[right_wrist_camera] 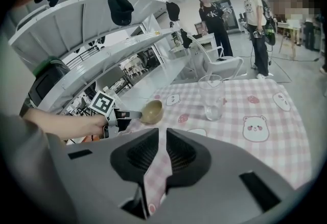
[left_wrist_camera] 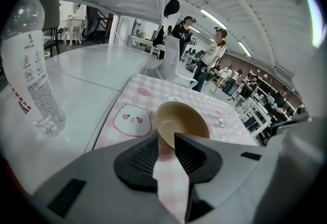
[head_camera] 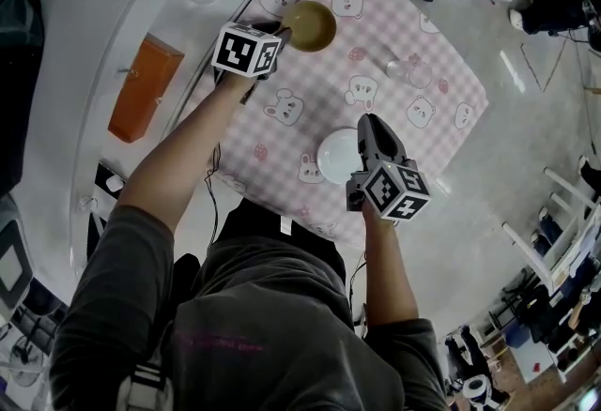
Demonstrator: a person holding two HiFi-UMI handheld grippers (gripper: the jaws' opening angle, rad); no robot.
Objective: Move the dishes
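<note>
Clamping bowl [left_wrist_camera: 184, 118] rim between left jaws

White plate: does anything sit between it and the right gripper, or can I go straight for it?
Nothing visible does. In the head view the right gripper hangs at the right edge of the white plate, jaws slightly apart, empty. The glass stands farther up the cloth, off that path.

My left arm reaches forward, left gripper [left_wrist_camera: 167, 139] clamped on the bowl [left_wrist_camera: 185, 117] rim; my right gripper [right_wrist_camera: 162, 134] tilts down, jaws narrowly apart.
</note>
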